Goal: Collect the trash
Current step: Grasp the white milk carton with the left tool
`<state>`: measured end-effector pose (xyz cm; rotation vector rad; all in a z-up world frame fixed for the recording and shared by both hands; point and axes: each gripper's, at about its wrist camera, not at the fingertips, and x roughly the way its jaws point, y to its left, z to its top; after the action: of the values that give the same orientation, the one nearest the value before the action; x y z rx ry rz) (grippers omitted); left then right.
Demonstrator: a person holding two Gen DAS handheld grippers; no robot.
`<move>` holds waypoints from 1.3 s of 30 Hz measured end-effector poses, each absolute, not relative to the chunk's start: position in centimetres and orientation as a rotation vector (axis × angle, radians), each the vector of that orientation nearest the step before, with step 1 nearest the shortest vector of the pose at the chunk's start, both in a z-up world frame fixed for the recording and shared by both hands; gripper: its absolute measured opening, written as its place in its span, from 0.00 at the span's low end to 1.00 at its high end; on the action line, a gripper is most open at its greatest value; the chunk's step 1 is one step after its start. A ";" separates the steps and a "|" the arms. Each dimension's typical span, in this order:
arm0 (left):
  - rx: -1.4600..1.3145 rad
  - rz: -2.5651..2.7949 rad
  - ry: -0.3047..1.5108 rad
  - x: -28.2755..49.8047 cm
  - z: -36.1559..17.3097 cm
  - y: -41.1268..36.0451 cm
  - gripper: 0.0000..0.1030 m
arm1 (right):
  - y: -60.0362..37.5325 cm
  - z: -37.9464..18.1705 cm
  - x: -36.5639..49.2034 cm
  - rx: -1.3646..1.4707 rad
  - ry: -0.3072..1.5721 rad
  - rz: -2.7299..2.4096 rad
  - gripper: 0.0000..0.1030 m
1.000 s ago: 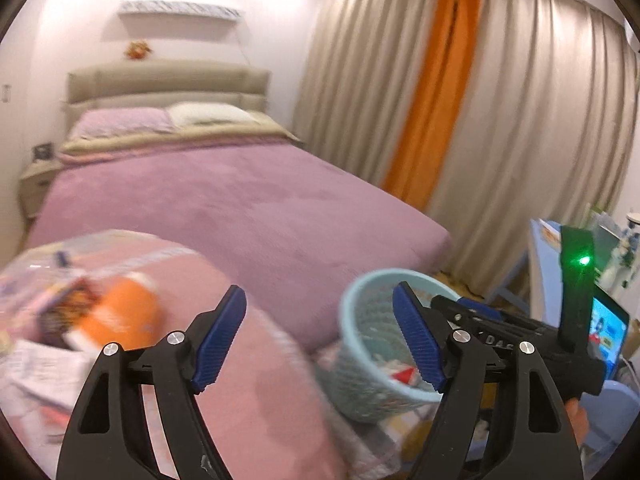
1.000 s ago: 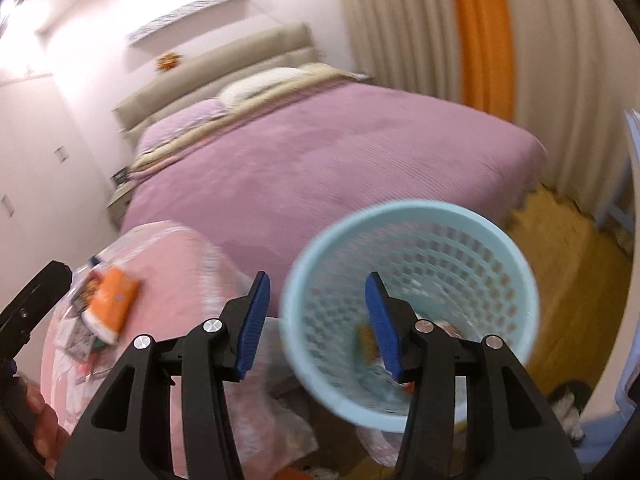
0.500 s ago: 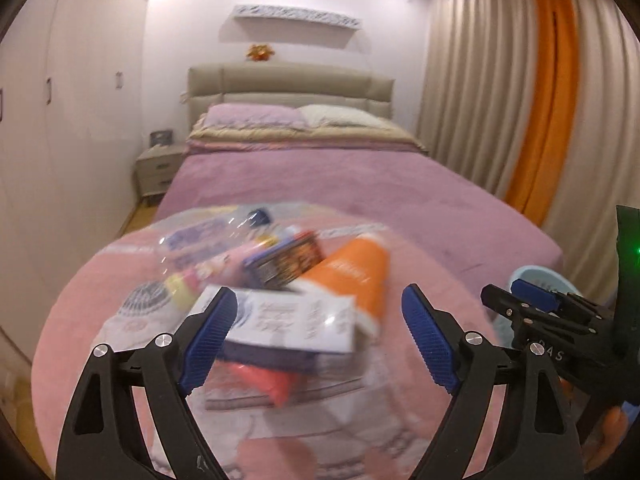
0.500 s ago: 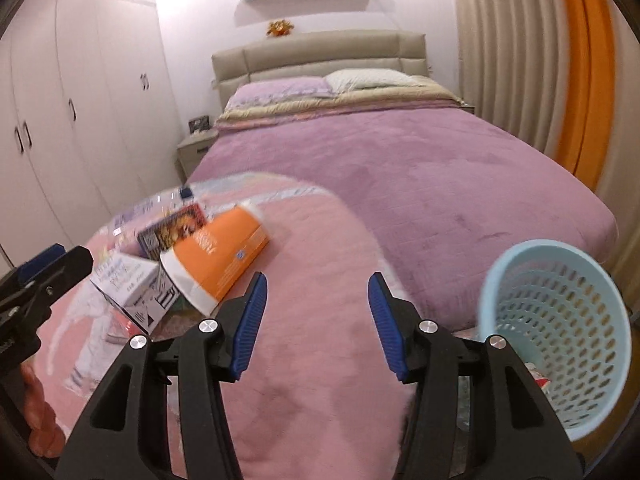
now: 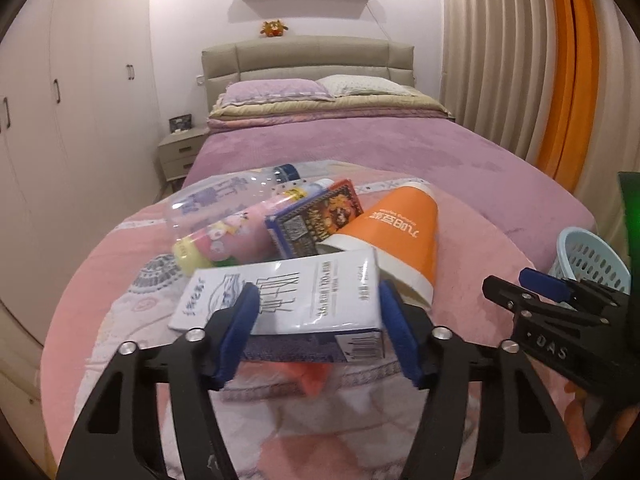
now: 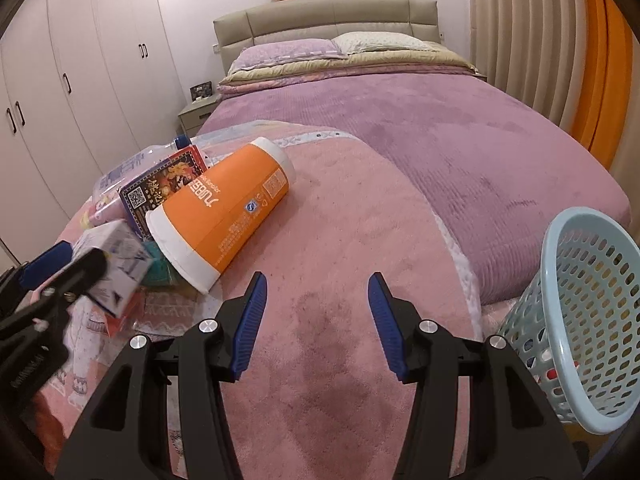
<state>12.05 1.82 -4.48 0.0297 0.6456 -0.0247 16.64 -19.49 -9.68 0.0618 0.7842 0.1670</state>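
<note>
A pile of trash lies on a round pink table (image 5: 472,240): a white carton (image 5: 304,296), an orange cup (image 5: 396,232) on its side, a dark printed box (image 5: 316,216), a pink bottle (image 5: 236,236) and a clear plastic bottle (image 5: 216,200). My left gripper (image 5: 320,332) is open with its jaws on either side of the white carton; contact is unclear. My right gripper (image 6: 316,320) is open and empty over the bare pink table (image 6: 340,240), right of the orange cup (image 6: 228,204). A light blue waste basket (image 6: 576,312) stands at the right.
A bed (image 6: 400,120) with a purple cover lies behind the table. White wardrobes (image 6: 60,80) line the left wall, with a nightstand (image 5: 176,156) beside the bed. Beige and orange curtains (image 5: 520,60) hang at the right.
Both grippers swung left from the basket to the table. My left gripper moved forward so its open jaws now flank the white carton.
</note>
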 end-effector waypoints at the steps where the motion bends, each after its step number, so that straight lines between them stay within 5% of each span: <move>1: 0.028 -0.020 0.642 11.9 -4.5 2.1 0.54 | -19.5 -9.8 16.6 0.060 0.786 0.168 0.48; 15: -0.111 0.038 0.708 6.8 -4.9 9.9 0.52 | -17.5 -9.3 16.4 -0.037 0.763 0.154 0.48; 19: -0.282 -0.010 0.743 8.0 -5.3 10.9 0.86 | -17.0 -8.9 16.3 -0.019 0.768 0.186 0.48; 28: -0.613 0.058 0.818 11.5 -7.4 12.4 0.86 | -16.9 -9.0 16.3 -0.014 0.759 0.205 0.48; 34: -0.535 0.129 0.862 13.9 -8.0 9.5 0.85 | -16.7 -9.1 16.0 -0.037 0.759 0.215 0.48; 39: -0.496 0.098 0.882 14.2 -8.2 8.9 0.74 | -16.4 -9.0 15.4 -0.054 0.754 0.216 0.48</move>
<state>14.24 8.92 -8.21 -0.4964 0.8822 0.0984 15.44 -16.43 -8.97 -0.0540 0.7543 0.2159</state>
